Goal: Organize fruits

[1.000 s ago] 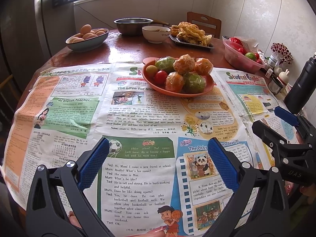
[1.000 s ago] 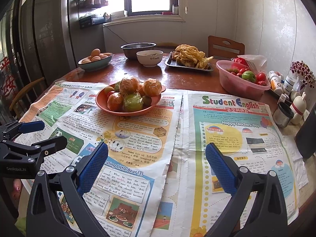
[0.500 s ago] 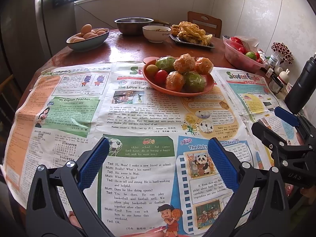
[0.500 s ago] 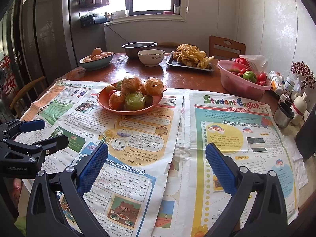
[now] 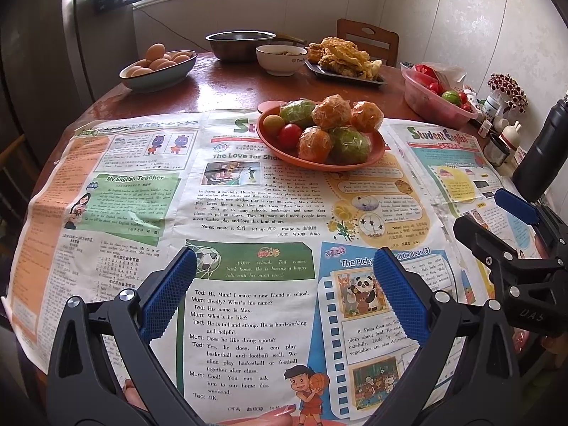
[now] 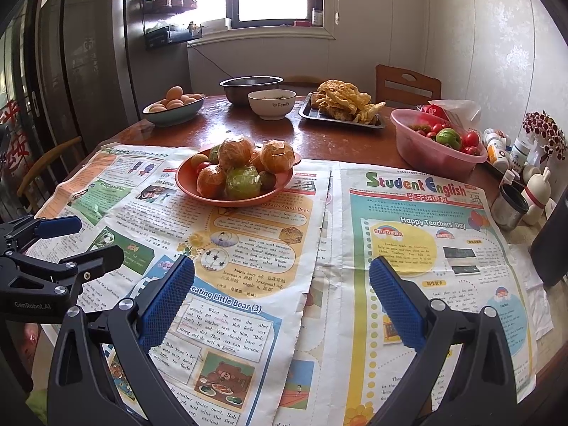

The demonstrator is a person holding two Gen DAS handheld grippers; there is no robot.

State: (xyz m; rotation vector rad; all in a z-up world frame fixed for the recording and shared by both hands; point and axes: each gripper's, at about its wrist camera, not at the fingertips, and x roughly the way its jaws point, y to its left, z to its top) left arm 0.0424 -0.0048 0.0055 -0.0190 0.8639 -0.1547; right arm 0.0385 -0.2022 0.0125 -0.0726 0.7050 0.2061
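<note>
An orange plate point(image 5: 376, 156) point(image 6: 184, 184) on the newspaper holds several wrapped oranges point(image 5: 335, 110) point(image 6: 235, 153), wrapped green fruits point(image 5: 348, 143) point(image 6: 243, 181), a red tomato point(image 5: 289, 135) and a small yellow fruit point(image 5: 272, 123). A pink tub point(image 5: 426, 104) point(image 6: 426, 149) at the right holds tomatoes and a green fruit point(image 6: 448, 137). My left gripper point(image 5: 284, 266) is open above the near newspaper, well short of the plate. Over the paper to its right, my right gripper point(image 6: 282, 275) also stands open. Both grippers are empty.
Newspapers point(image 5: 248, 213) point(image 6: 419, 234) cover the near table. At the back stand a bowl of eggs point(image 5: 158, 67), a steel bowl point(image 5: 241, 44), a white bowl point(image 5: 280, 59) and a tray of fried food point(image 5: 342, 62). Bottles, a cup and a dark flask point(image 5: 543, 156) crowd the right edge.
Both grippers have crept slightly forward toward the plate; their jaws remain open. Nothing on the table has moved.
</note>
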